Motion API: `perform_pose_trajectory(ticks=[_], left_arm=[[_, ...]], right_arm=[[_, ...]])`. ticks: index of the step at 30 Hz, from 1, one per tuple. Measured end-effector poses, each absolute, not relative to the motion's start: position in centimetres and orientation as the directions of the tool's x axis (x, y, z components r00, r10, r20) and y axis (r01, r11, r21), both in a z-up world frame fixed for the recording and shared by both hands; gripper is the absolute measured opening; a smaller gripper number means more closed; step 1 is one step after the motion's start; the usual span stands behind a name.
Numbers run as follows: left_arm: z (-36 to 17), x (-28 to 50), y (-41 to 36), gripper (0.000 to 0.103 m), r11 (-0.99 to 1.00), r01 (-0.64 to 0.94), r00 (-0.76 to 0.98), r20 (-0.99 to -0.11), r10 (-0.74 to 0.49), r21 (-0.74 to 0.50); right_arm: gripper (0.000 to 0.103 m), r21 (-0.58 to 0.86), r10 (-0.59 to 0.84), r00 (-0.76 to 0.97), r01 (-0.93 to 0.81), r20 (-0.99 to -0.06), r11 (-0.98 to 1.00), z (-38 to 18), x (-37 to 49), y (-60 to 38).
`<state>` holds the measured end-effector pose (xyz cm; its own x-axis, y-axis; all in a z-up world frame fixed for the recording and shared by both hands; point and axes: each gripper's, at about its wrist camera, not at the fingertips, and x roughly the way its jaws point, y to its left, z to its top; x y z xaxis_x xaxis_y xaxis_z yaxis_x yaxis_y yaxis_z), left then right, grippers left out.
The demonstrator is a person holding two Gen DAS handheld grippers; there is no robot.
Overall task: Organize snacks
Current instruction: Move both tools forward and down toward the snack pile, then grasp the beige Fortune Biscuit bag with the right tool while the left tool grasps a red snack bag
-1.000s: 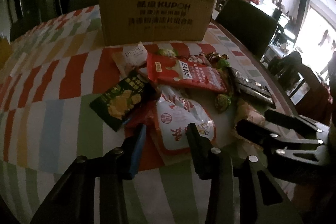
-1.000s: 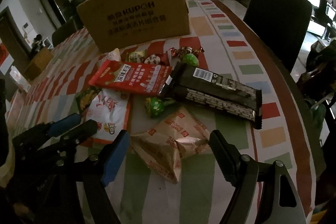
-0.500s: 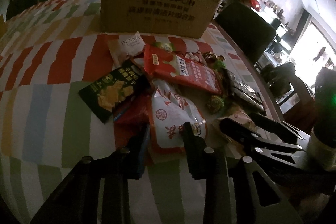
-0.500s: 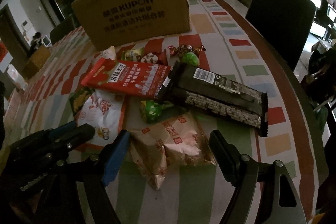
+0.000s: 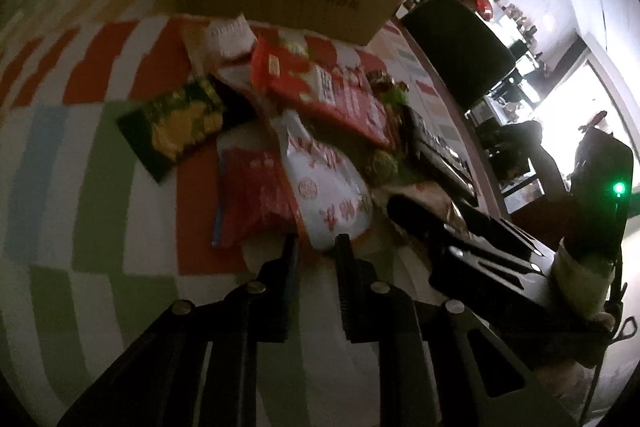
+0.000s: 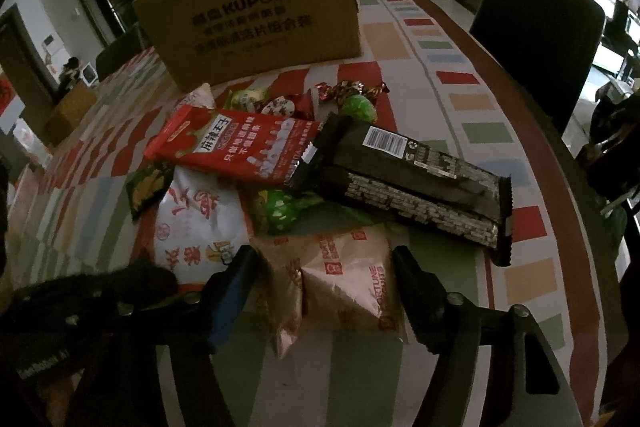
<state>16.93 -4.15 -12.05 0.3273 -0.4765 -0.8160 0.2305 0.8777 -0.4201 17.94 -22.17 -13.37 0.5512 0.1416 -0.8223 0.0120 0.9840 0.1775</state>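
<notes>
Now the left gripper (image 5: 316,247) has drawn its jaws in to a narrow gap, and the near edge of the white snack bag (image 5: 324,183) sits between them; the frame is blurred, so whether the pads actually pinch the wrapper cannot be told. Beside that bag, toward the left edge of the worktop (image 5: 100,195), lie a small red packet (image 5: 256,195) and a dark green cracker packet (image 5: 180,123).

The right gripper (image 6: 320,275) stands fairly wide, its jaws having just been closing, with the tan foil pouch (image 6: 348,279) between them; the two fingers flank the pouch near the front edge of the worktop, and contact on either side is not clear. Just behind the pouch are a green-wrapped sweet (image 6: 284,207) and a long black wafer pack (image 6: 408,183), which lies slanting toward the right edge. A long red snack pack (image 6: 240,143) overlaps the black one's far end. More wrapped sweets (image 6: 348,95) are clustered behind these, in front of the cardboard box (image 6: 260,11), which stands upright toward the far edge. A dark chair (image 6: 536,39) stands off the right edge.
</notes>
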Motion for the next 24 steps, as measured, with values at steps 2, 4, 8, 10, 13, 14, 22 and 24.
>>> perform_pose_trajectory(ticks=[2, 4, 8, 10, 13, 14, 22, 24], left_arm=[[-12.1, 16.7, -4.3, 0.018, 0.871, 0.220, 0.308, -0.816, -0.489, -0.439], [-11.9, 16.5, -4.4, 0.017, 0.873, 0.226, 0.311, -0.818, -0.485, -0.432], [-11.0, 16.1, -4.5, 0.017, 0.909, 0.240, 0.369, -0.834, -0.409, -0.340], [-10.6, 15.9, -4.3, 0.017, 0.923, 0.253, 0.400, -0.837, -0.374, -0.291], [-9.7, 15.5, -4.1, 0.019, 0.938, 0.315, 0.479, -0.828, -0.291, -0.148], [-9.6, 15.3, -4.2, 0.020, 0.931, 0.355, 0.512, -0.816, -0.266, -0.081], [-10.1, 16.1, -5.0, 0.044, 0.781, 0.609, 0.539, -0.793, -0.284, 0.134], [-10.2, 16.1, -5.3, 0.051, 0.738, 0.652, 0.543, -0.787, -0.293, 0.176]], right_arm=[[0.064, 0.174, 0.141, 0.552, 0.009, -0.822, 0.985, -13.3, 17.8, -22.3], [0.060, 0.175, 0.142, 0.554, 0.005, -0.820, 0.985, -13.1, 17.6, -22.4], [0.055, 0.175, 0.146, 0.556, -0.002, -0.818, 0.985, -13.0, 17.3, -22.5], [0.054, 0.169, 0.143, 0.559, -0.005, -0.816, 0.986, -12.9, 17.3, -22.3], [0.053, 0.163, 0.143, 0.566, -0.016, -0.812, 0.987, -12.7, 17.0, -22.1], [0.053, 0.158, 0.141, 0.571, -0.021, -0.809, 0.987, -12.5, 17.0, -22.0], [0.053, 0.117, 0.127, 0.576, -0.054, -0.808, 0.992, -12.0, 16.5, -20.3], [0.053, 0.109, 0.121, 0.575, -0.055, -0.809, 0.992, -12.0, 16.4, -20.0]])
